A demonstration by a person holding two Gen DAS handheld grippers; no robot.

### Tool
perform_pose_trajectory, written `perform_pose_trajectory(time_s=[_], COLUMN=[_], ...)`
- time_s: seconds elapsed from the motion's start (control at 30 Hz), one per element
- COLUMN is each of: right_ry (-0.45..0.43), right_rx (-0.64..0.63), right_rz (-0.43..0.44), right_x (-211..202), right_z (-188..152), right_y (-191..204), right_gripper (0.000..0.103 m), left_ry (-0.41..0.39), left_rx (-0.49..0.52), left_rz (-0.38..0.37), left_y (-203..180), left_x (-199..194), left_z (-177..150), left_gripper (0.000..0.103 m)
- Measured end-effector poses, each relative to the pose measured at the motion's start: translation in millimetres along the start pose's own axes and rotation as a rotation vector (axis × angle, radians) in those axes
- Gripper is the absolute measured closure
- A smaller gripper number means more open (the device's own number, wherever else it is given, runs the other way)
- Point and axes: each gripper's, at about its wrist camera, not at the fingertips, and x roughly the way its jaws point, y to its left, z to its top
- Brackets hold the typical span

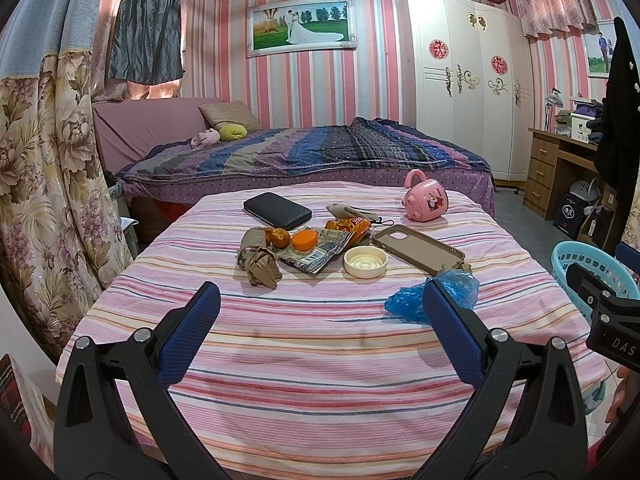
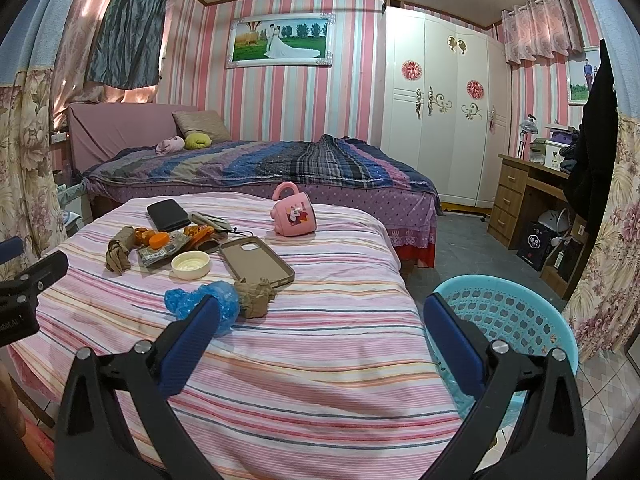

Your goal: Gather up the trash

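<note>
Grippers: left gripper (image 1: 320, 304) and right gripper (image 2: 320, 316) both spread wide, holding nothing.
Trash: blue plastic bag (image 2: 202, 304) on striped tablecloth (image 2: 304, 360), just beyond right gripper's left finger.
Basket: turquoise basket (image 2: 520, 312), right of bag.
Nearer: right gripper.

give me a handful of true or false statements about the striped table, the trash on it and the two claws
1. Both claws are open and empty: left claw, right claw. True.
2. The blue plastic bag sits inside the basket. False: it lies on the table, and the light blue basket stands on the floor beside the table.
3. The pink mug stands upright. False: it lies on its side.
4. The phone case lies with its hollow side up. True.
5. The orange cap rests on the black wallet. False: they lie apart.
</note>
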Motion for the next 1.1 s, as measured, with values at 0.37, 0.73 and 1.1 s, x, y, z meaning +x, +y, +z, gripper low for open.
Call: perform_pose_trajectory(time_s=[0.37,0.73,1.1], right_ry=[0.001,0.002,0.003], right_rx=[0.000,-0.001,0.000], right_rz=[0.000,0.000,0.000], right_x=[-0.3,-0.4,0.1], right_z=[0.0,0.3,-0.2], right_y=[-1.2,-1.4,-1.7], right_gripper=[0.004,0.004,0.004], left_ry=[0.001,0.000,0.005], left_rx=[0.000,0.002,0.003], left_rz=[0.000,0.000,0.001], left_y=[0.1,-0.7,-0.9], left_x=[0.1,-0.5,0.5], left_z=[0.1,-1.6,-1.9], left_gripper=[0.005,0.005,0.005])
